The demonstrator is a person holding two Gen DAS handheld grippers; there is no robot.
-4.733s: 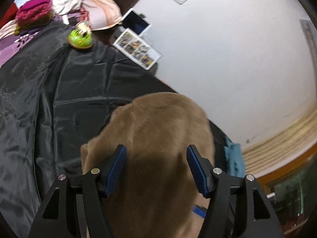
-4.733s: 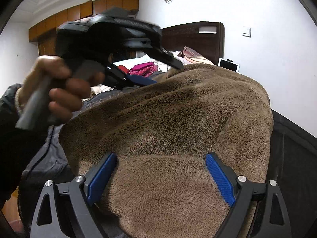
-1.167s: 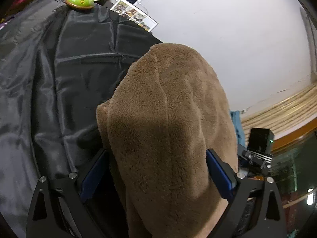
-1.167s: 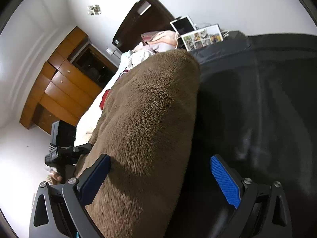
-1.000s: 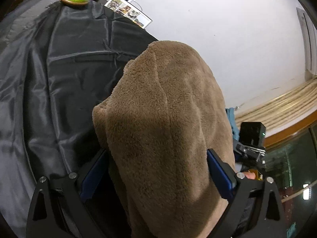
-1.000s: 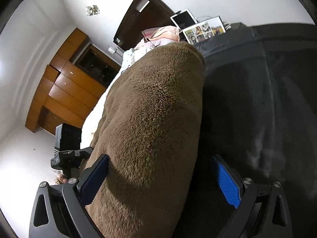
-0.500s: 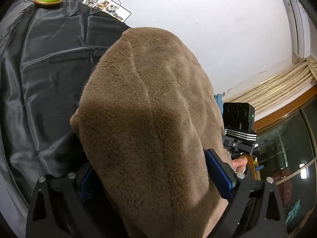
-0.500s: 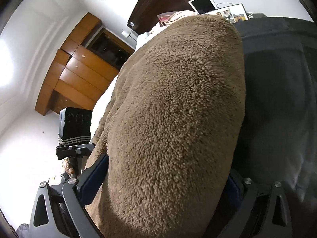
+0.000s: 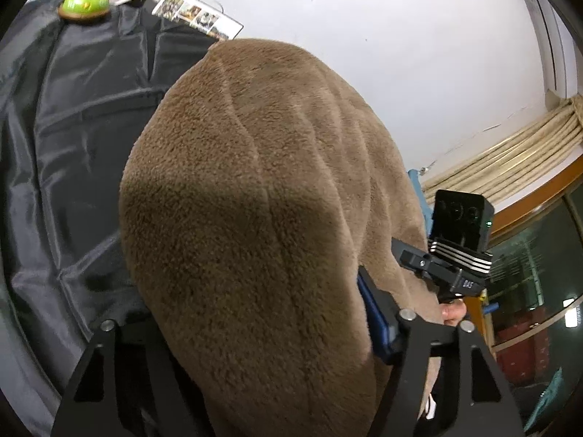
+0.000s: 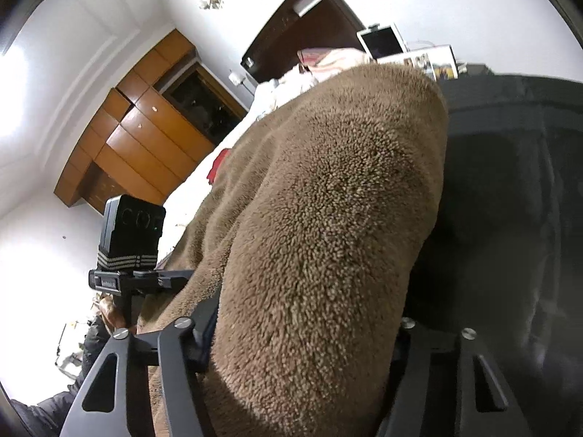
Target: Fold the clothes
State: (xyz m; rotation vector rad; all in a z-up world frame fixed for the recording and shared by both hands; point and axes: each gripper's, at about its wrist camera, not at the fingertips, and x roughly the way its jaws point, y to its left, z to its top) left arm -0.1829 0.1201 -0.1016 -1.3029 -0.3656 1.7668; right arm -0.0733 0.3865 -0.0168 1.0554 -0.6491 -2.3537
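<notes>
Fleece is filling most of your left wrist view: the brown garment [image 9: 262, 196] is bulging up between the fingers of your left tool [image 9: 262, 331], thick, nubby and rounded like a hump. It is hiding the left finger's pad completely, and only a strip of the right blue pad [image 9: 371, 309] is showing, pressed into the pile. The jaws have just been closing, and they are now clamping a fat fold of the fleece. Behind it, the glossy, creased black cover [image 9: 73, 116] is lying over the bed. A green toy [image 9: 84, 3] and a photo sheet [image 9: 198, 18] are sitting at its far edge, the toy slightly blurred. Your right tool [image 9: 455, 251] is poking out past the garment's right side, its fingers buried in the fabric.

Through your right wrist camera, the same garment [image 10: 328, 225] is swallowing both pads of the right tool [image 10: 309, 327]; neither is visible. Those jaws have just been closing too, and the fleece is bunching tightly between the black finger frames, so they are gripping it. Your left tool [image 10: 131, 255] is showing at the left, its tips lost in the fleece. Wooden cabinets [image 10: 138, 134] and a dark headboard [image 10: 302, 18] are standing beyond.
</notes>
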